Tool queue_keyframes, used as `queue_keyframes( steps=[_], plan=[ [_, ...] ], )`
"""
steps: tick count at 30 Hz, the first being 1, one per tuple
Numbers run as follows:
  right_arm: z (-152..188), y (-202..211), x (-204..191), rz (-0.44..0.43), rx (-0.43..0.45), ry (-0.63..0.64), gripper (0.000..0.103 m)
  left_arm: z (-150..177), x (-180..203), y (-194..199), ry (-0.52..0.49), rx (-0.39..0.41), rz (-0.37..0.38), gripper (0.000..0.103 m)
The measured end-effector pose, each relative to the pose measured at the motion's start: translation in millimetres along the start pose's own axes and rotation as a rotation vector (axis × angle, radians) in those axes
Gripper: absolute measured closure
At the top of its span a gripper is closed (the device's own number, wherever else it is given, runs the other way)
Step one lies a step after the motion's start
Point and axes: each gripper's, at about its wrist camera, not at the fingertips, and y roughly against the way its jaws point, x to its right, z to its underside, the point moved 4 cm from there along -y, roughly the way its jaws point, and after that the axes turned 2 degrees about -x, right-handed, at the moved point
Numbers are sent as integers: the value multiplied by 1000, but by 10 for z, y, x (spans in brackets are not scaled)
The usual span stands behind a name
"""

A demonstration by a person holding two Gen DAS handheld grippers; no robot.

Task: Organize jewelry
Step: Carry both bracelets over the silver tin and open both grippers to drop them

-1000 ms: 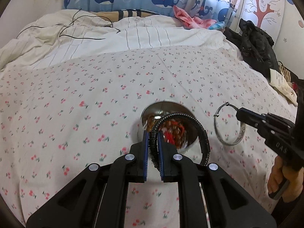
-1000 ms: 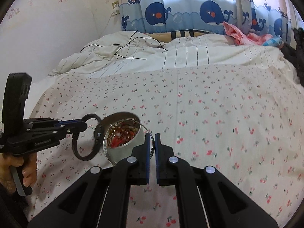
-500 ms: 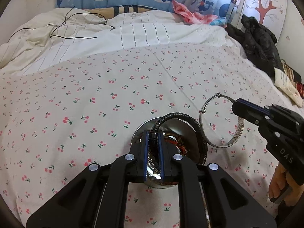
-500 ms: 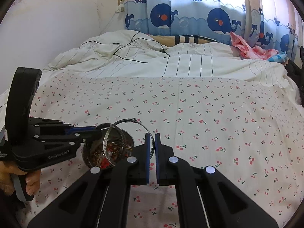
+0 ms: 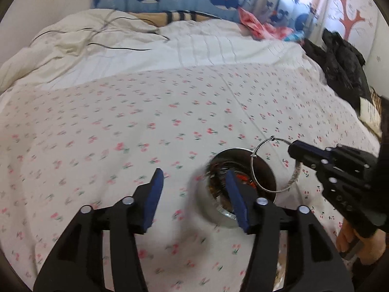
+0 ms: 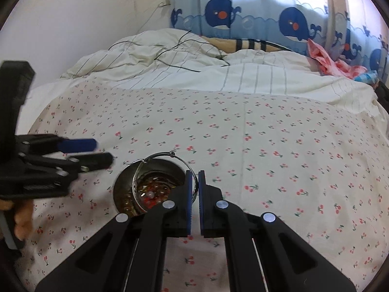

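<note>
A: Silver bangle (image 6: 167, 177), thin, pinched by its rim between the right gripper's (image 6: 193, 189) blue pads. Hanging tilted just above the metal bowl (image 6: 122, 182), lower edge dipping inside the rim.

B: Same from the left view: bangle (image 5: 274, 168) held out over the bowl (image 5: 266, 170) by the right gripper (image 5: 297, 155), jaws pressed together on the wire. Not yet let go.

A: Inside the bowl: a heap of red and amber beads (image 6: 150, 194), plus dark coiled strands along the near wall. Blurred, so no count of pieces.

B: Left gripper (image 5: 194, 189)?

A: Jaws spread wide, nothing between them. Hovering right by the bowl, one blue pad (image 5: 237, 202) overlapping it in view, the other (image 5: 153, 199) over bare sheet. Seen from the right side too (image 6: 97, 150), open and empty.

B: So, progress?

A: Well along, by the look. Several pieces gathered in the bowl, one bangle poised for dropping in. No other loose jewelry visible anywhere on the cherry-print bedsheet (image 6: 267, 146).

B: Left to do, probably: opening the right jaws so the bangle settles inside. Possibly the last piece, though parts of the bed lie out of view.

A: Beyond that, only a striped duvet (image 6: 218, 73), whale curtains (image 6: 243, 17), a black cable (image 6: 175, 56).
</note>
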Motion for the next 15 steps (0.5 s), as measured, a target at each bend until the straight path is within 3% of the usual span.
queue_keyframes(
  steps=[3, 13, 14, 15],
  plan=[
    [-5, -88, -137, 2, -12, 38, 97, 115, -159, 137, 47, 10, -13, 42],
    [102, -300, -252, 18, -70, 64, 97, 420, -200, 91, 51, -36, -15, 37],
    [88, -269, -231, 22, -59, 57, 96, 443, -184, 76, 47, -42, -14, 36],
    [71, -215, -194, 35, -46, 49, 87, 469, -172, 67, 42, -46, -15, 35]
  ],
)
